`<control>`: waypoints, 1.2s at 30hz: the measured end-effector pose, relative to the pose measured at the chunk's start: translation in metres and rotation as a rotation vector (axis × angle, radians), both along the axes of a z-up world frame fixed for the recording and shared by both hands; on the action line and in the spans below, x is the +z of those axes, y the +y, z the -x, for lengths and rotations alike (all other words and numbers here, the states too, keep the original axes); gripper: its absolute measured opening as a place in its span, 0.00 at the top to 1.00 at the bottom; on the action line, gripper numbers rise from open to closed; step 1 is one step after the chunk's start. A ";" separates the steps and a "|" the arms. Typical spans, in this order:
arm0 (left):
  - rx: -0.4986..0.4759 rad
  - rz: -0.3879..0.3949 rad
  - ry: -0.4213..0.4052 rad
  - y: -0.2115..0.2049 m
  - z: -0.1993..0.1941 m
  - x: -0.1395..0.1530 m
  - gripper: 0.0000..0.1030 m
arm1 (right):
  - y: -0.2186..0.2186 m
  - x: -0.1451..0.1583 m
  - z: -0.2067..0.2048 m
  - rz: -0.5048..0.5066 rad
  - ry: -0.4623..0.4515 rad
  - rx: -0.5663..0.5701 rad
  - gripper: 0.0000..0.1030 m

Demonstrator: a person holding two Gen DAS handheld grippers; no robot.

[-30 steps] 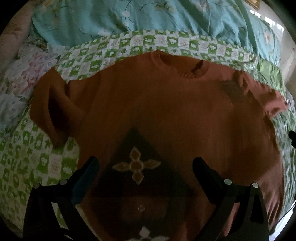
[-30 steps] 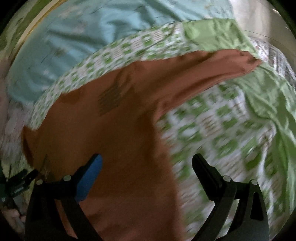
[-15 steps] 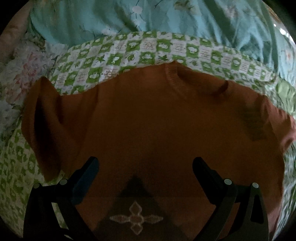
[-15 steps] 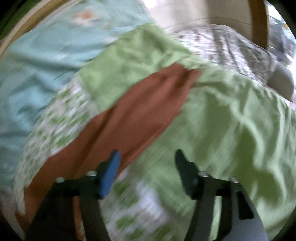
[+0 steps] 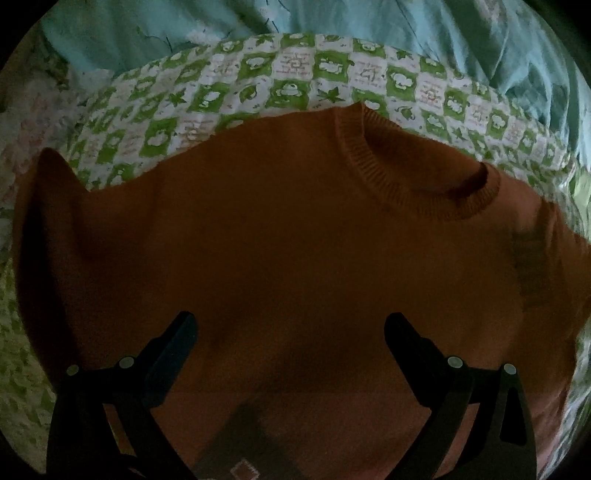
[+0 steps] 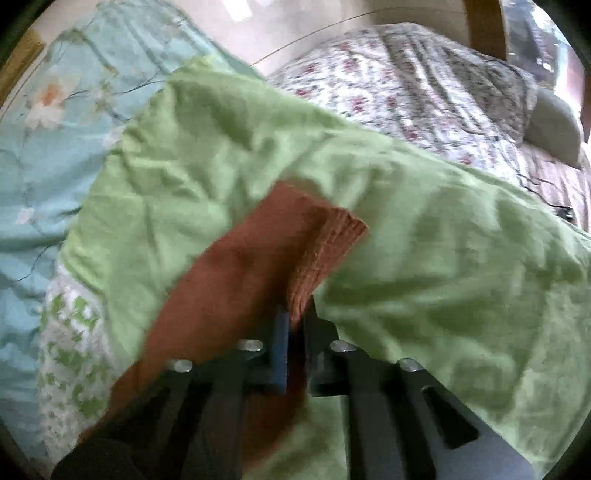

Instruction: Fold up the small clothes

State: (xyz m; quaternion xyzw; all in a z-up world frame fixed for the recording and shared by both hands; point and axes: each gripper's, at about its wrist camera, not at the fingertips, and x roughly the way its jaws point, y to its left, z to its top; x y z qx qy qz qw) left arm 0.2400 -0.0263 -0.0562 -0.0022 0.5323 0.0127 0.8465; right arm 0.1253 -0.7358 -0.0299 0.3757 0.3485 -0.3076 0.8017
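Note:
A small rust-orange knit sweater [image 5: 295,258] lies spread flat on the bed, its ribbed collar [image 5: 417,184] at the far side. My left gripper [image 5: 290,325] is open and empty, hovering over the sweater's chest. A dark patterned patch [image 5: 243,450] shows at the bottom edge. In the right wrist view, my right gripper [image 6: 293,314] is shut on the ribbed cuff of the sweater's sleeve [image 6: 258,266], which runs back to the lower left.
The sweater rests on a green and white checked quilt [image 5: 295,74] with a plain green side [image 6: 443,240]. A teal floral blanket [image 5: 406,29] lies behind. A floral pillow [image 6: 424,81] and wooden bed frame [image 6: 484,26] are at the far right.
My right gripper moved along the sleeve to its cuff and closed on it. My left gripper moved up the sweater toward the collar and stayed open.

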 end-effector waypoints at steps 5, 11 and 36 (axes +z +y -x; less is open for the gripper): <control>-0.006 0.032 -0.002 0.006 0.009 0.000 0.02 | 0.073 0.045 -0.008 0.054 -0.119 0.198 0.93; -0.028 0.090 -0.021 0.024 0.035 0.012 0.02 | 0.218 0.066 -0.026 -0.047 -0.242 0.513 0.93; 0.040 0.323 0.051 0.066 0.034 -0.004 0.01 | 0.541 -0.004 -0.089 -0.507 -0.241 1.095 0.51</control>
